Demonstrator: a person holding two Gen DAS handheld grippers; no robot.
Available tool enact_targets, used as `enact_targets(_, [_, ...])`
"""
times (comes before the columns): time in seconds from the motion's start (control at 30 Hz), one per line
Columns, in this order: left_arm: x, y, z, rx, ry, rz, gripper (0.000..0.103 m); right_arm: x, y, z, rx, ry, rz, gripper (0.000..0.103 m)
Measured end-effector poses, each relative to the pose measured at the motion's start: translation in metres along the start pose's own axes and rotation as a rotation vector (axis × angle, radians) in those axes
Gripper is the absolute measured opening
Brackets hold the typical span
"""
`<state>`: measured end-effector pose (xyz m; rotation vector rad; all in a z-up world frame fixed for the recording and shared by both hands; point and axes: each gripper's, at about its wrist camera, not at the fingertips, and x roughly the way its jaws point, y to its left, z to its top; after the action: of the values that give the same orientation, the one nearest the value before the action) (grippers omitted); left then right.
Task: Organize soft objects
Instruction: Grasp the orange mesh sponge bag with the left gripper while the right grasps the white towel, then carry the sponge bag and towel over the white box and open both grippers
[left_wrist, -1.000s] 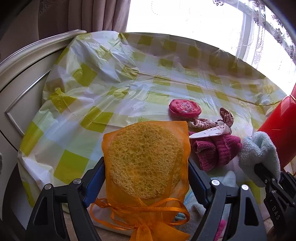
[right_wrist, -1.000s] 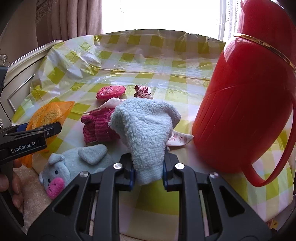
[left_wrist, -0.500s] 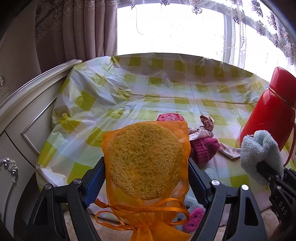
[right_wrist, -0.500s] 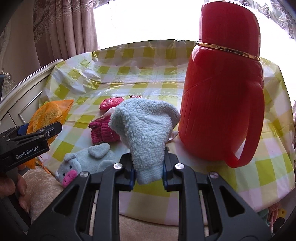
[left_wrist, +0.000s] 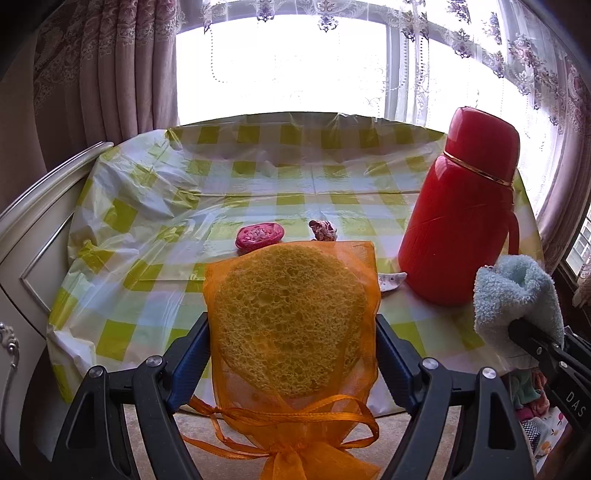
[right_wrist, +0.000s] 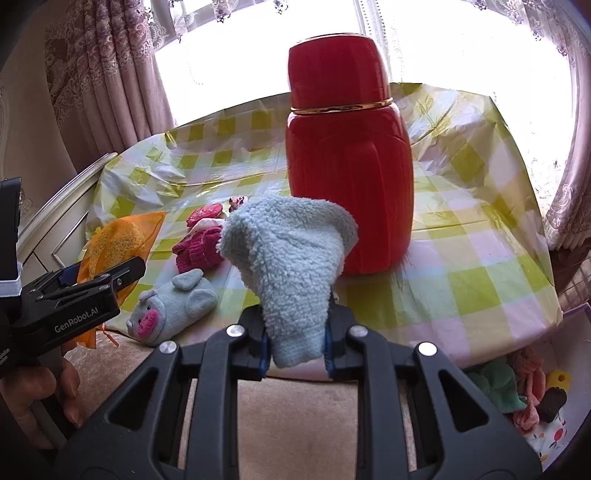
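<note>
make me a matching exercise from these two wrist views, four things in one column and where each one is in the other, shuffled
Things:
1. sponge in orange mesh bag
2. fluffy blue sock
3. red thermos
4. grey pig plush

Places:
A. lying at the near edge of the checked tablecloth
B. clamped in the right gripper
C. standing upright on the tablecloth
D. clamped in the left gripper

Pairs: 1-D, 2-B, 3-C, 4-A

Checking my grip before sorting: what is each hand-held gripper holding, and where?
Left hand-held gripper clamps the bagged sponge by its sides; right pinches the blue fleece cloth at its lower end.
</note>
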<state>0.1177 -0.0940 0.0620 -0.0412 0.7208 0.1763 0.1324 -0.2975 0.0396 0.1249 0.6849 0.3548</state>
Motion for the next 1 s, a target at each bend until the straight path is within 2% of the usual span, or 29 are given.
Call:
enact_targets(0.3, [-0.012, -0.052, -0.006, 0.077, 0.001, -0.099, 0.083, -0.045, -0.063, -0.027, 0.112, 0.025, -0.114, 0.025])
enact_targets(0.57, [-0.025, -0.093, -0.012, 0.136, -0.004, -0.185, 0.083, -0.055, -0.115, -0.058, 0.221, 0.100, -0.218, 0.025])
enact_targets(0.63, [-0.027, -0.101, -0.012, 0.149, -0.002, -0.205, 0.083, -0.048, -0.122, -0.064, 0.236, 0.148, -0.229, 0.032])
enact_targets(0.7, [-0.029, -0.110, -0.013, 0.164, -0.002, -0.222, 0.083, -0.046, -0.129, -0.072, 0.250, 0.175, -0.241, 0.062])
enact_targets(0.77, [-0.030, -0.118, -0.013, 0.178, -0.001, -0.239, 0.083, -0.049, -0.136, -0.079, 0.274, 0.165, -0.249, 0.073])
enact_targets(1.0, [-0.031, -0.167, -0.013, 0.251, 0.008, -0.348, 0.083, -0.068, -0.171, -0.087, 0.324, 0.159, -0.328, 0.073])
